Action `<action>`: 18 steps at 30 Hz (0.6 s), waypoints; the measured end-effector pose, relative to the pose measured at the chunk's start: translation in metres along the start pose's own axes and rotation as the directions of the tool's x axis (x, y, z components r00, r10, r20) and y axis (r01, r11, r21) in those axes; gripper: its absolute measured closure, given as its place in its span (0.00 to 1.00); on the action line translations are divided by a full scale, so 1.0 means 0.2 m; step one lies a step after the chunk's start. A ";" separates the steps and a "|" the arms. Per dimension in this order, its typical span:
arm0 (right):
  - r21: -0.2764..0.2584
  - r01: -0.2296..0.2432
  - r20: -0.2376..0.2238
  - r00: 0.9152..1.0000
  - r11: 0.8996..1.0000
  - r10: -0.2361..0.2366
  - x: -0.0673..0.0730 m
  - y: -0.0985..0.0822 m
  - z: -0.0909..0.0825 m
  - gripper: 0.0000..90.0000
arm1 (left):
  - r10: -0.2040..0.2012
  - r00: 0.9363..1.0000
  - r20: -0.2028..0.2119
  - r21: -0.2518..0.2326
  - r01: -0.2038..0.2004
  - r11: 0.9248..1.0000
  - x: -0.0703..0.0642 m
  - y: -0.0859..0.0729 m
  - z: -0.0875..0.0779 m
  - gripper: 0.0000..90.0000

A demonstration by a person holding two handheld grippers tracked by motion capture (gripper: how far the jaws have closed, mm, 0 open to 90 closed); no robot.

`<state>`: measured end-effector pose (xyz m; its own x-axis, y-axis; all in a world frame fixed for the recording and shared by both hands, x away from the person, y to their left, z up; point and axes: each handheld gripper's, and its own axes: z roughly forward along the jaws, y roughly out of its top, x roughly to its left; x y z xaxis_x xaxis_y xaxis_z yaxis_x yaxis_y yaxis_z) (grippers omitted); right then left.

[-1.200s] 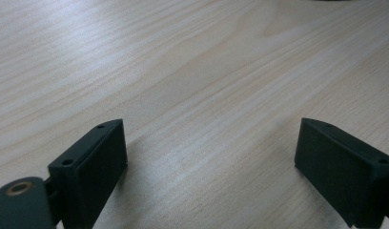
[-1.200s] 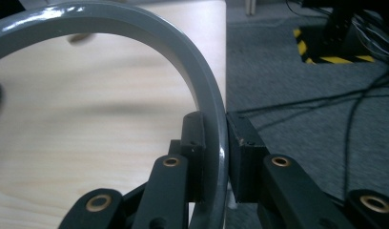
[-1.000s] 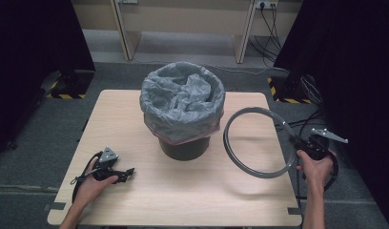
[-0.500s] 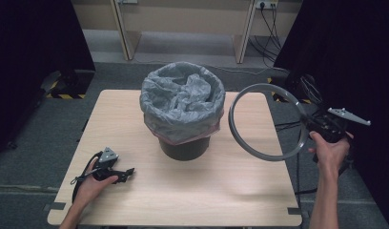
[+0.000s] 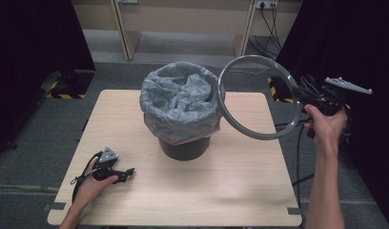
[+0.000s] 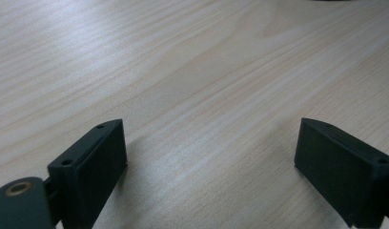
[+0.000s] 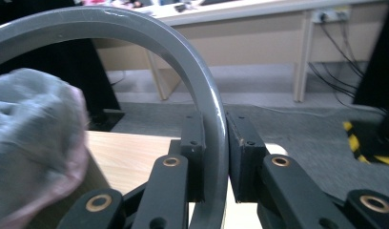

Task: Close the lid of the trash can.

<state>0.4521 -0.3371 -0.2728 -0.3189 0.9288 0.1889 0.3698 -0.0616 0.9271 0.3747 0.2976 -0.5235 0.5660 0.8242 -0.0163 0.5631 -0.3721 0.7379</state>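
Observation:
A dark bin [image 5: 185, 148] lined with a grey bag [image 5: 180, 102] stands in the middle of the wooden table [image 5: 221, 191]. A grey ring [image 5: 240, 121] hangs tilted in the air beside the bin's right rim, overlapping the bag's edge in the high view. My right gripper [image 5: 304, 98] is shut on the ring's right side; in the right gripper view the ring [image 7: 202, 90] passes between the two pads, with the bag [image 7: 33, 138] at the left. My left gripper [image 5: 128, 172] rests on the table at the front left, open, with only bare wood [image 6: 207, 95] between its fingers.
Wooden furniture legs [image 5: 121, 28] and cables [image 5: 269, 21] stand on the floor beyond the table. Black-and-yellow striped tape [image 5: 68, 95] marks the floor at both far sides. Dark curtains hang left and right.
My right gripper has lifted the ring up off the table's right side and carried it toward the bin's rim. The left gripper has stayed where it was.

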 end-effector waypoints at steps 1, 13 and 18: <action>0.001 0.011 -0.011 1.000 1.000 -0.011 0.04 0.03 0.02 0.87 | 0.000 1.000 0.000 0.000 0.000 1.000 0.00 0.00 0.00 0.10; 0.072 0.120 -0.154 0.982 0.990 -0.107 0.47 0.18 0.35 0.87 | 0.000 1.000 0.000 0.000 0.000 1.000 0.00 0.00 0.00 0.10; 0.106 0.151 -0.193 0.973 0.983 -0.129 0.61 0.20 0.46 0.87 | 0.000 1.000 0.000 0.000 0.000 1.000 0.00 0.00 0.00 0.10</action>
<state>0.5085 -0.1929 -0.2420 -0.5266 0.8405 0.1272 0.4081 0.1187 0.9052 0.3746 0.2976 -0.5234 0.5660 0.8242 -0.0161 0.5631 -0.3724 0.7377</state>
